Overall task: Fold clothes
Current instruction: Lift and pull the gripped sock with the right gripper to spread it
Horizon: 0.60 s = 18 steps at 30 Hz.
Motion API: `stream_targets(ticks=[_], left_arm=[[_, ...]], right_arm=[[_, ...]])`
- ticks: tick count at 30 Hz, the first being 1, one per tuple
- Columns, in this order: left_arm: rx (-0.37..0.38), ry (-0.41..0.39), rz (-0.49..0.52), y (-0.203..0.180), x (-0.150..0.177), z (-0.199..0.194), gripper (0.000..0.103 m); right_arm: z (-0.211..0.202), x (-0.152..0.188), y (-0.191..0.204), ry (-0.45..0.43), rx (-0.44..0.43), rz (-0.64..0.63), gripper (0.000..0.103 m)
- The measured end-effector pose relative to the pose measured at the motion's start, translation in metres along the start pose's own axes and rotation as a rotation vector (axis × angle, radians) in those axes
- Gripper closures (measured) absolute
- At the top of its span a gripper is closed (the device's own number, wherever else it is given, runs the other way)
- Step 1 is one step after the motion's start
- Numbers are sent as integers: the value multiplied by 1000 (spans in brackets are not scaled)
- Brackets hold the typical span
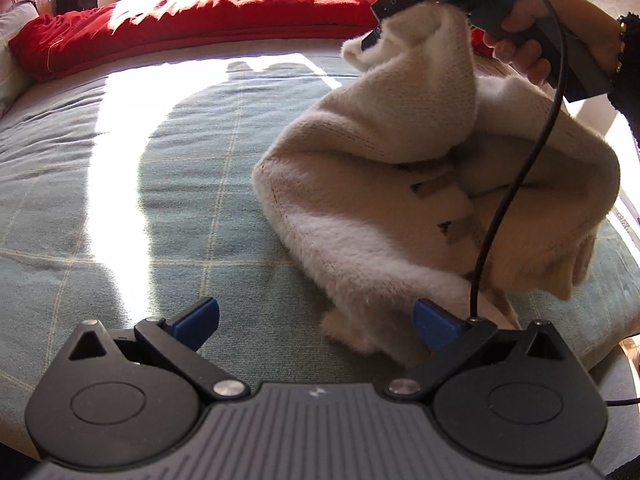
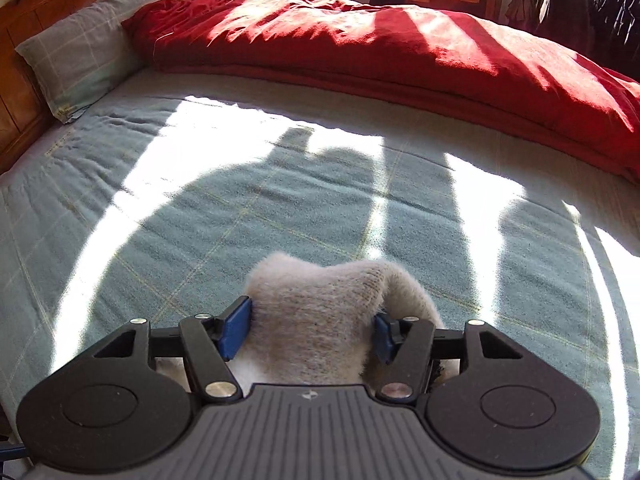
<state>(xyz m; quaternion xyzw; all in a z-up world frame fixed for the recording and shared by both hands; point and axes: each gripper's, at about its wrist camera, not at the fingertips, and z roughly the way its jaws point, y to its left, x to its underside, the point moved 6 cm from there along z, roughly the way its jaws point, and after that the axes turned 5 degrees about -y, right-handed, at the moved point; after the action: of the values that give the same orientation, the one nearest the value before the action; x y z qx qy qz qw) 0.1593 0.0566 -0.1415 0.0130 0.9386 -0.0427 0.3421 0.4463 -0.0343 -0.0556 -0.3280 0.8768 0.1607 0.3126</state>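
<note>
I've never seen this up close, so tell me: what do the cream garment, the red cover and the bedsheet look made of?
Cream garment: looks like a fuzzy knit, wool or acrylic; visible stitch rows and a fluffy nap. The right tool pinches a fold of it. Red cover: apparently soft, matte brushed cloth, creased. Bedsheet: matte woven fabric, grey-green with thin pale check lines; the fibre can't be told.

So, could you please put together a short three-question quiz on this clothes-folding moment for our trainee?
1. True or false: the left gripper is clamped on the cream sweater.
2. Which gripper holds the sweater? A) left B) right C) neither
3. Fill in: a bulky ____ duvet lies along the far side of the bed.

Key: 1. False; its jaws stand wide apart with nothing between them. 2. B; the right gripper pinches a bunch of it. 3. Red.
</note>
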Motion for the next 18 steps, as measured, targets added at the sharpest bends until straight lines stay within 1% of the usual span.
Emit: stream_targets(ticks=[4, 8, 13, 18], left_arm=[[-15, -11, 11, 0, 1, -10, 1], [-34, -30, 22, -2, 3, -25, 1], [-53, -56, 40, -6, 8, -46, 1], [-72, -75, 62, -11, 18, -67, 1]], right_arm=[[-43, 0, 9, -47, 26, -52, 37], [-95, 5, 15, -105, 36, -80, 32], [-143, 33, 17, -112, 69, -109, 31], [-169, 77, 15, -83, 98, -102, 31]])
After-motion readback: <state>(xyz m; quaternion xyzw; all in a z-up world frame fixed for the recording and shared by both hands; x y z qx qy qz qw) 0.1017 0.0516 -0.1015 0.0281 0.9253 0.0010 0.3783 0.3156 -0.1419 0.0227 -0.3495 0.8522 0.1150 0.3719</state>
